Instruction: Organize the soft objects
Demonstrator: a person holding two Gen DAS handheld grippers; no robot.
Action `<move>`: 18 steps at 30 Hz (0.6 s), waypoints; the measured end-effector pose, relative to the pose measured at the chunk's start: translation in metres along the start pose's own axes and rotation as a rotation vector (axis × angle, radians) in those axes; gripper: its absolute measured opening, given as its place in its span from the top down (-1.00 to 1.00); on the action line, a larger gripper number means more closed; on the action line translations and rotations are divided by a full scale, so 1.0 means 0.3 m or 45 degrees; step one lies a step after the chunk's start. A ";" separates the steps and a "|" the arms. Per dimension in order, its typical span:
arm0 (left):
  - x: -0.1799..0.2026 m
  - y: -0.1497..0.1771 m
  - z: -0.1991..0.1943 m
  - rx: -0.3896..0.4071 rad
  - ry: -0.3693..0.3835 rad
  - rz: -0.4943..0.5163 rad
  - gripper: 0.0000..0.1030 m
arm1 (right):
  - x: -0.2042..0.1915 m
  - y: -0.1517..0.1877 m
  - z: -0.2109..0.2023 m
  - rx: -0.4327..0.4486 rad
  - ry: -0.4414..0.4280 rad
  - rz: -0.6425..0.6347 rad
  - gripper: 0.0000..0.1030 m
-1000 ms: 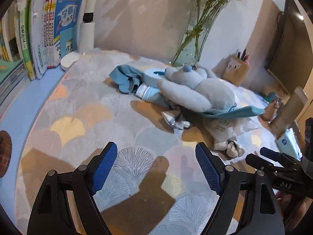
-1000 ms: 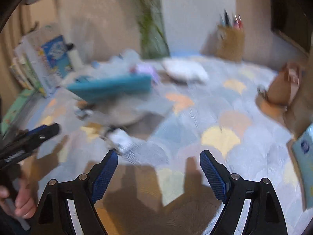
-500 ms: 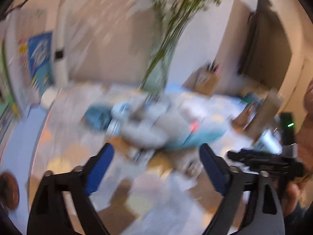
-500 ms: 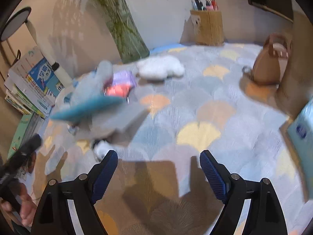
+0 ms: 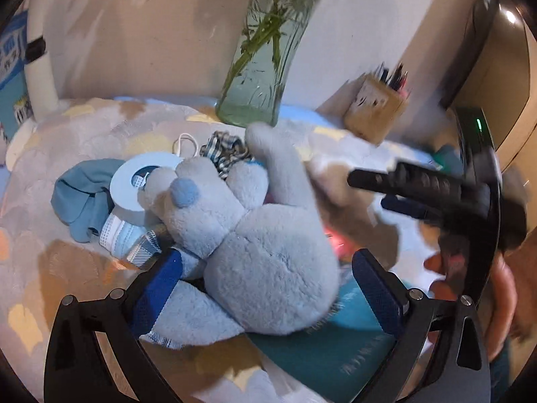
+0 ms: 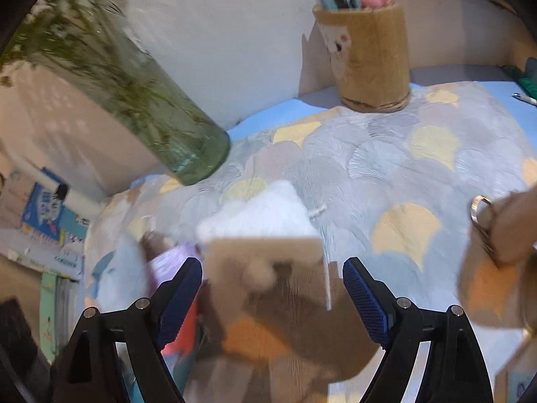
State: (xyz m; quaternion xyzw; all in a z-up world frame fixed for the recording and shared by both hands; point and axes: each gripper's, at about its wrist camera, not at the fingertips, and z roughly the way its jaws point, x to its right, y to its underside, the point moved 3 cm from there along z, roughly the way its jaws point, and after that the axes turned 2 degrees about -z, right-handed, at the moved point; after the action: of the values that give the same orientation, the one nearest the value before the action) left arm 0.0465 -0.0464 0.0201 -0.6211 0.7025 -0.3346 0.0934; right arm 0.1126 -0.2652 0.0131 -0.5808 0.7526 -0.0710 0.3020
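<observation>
A grey plush toy (image 5: 255, 235) lies on the patterned cloth (image 5: 84, 141), over a teal book (image 5: 319, 352). My left gripper (image 5: 265, 299) is open, its blue pads on either side of the plush body. A blue cloth (image 5: 84, 198), a white tape roll (image 5: 134, 184), face masks (image 5: 124, 235) and a checked fabric (image 5: 225, 151) lie beside the plush. My right gripper (image 6: 272, 299) is open around a blurred beige soft item (image 6: 265, 268); a white fluffy piece (image 6: 265, 211) lies behind it. The right gripper also shows in the left wrist view (image 5: 402, 184).
A glass vase with green stems (image 5: 261, 77) stands at the back, also in the right wrist view (image 6: 161, 124). A wooden pen holder (image 6: 369, 57) stands by the wall. Books (image 6: 47, 228) stand at the left. A brown bag (image 6: 500, 252) is at the right.
Both grippers have moved forward. The left now straddles the plush toy; the right has closed in on the beige item near the white fluffy piece. Both stay open.
</observation>
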 end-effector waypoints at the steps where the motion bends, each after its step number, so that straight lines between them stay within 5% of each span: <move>1: 0.001 0.005 0.003 0.013 -0.016 0.008 -0.90 | 0.000 -0.007 0.022 -0.006 0.005 -0.001 -0.65; 7: -0.034 -0.025 -0.028 0.050 0.047 -0.068 -0.57 | -0.055 -0.005 0.087 0.042 0.049 -0.070 -0.72; 11: -0.010 -0.029 -0.040 0.080 0.067 -0.027 -0.19 | -0.078 0.018 0.082 0.100 0.126 -0.166 -0.41; 18: -0.004 -0.038 -0.188 0.208 0.165 -0.047 -0.15 | -0.025 0.028 -0.091 0.230 -0.001 -0.113 -0.29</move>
State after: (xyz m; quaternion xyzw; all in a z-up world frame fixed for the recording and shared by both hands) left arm 0.0253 -0.0254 0.0692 -0.6014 0.6659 -0.4318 0.0919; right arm 0.0922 -0.2624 0.0341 -0.5839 0.7165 -0.1517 0.3502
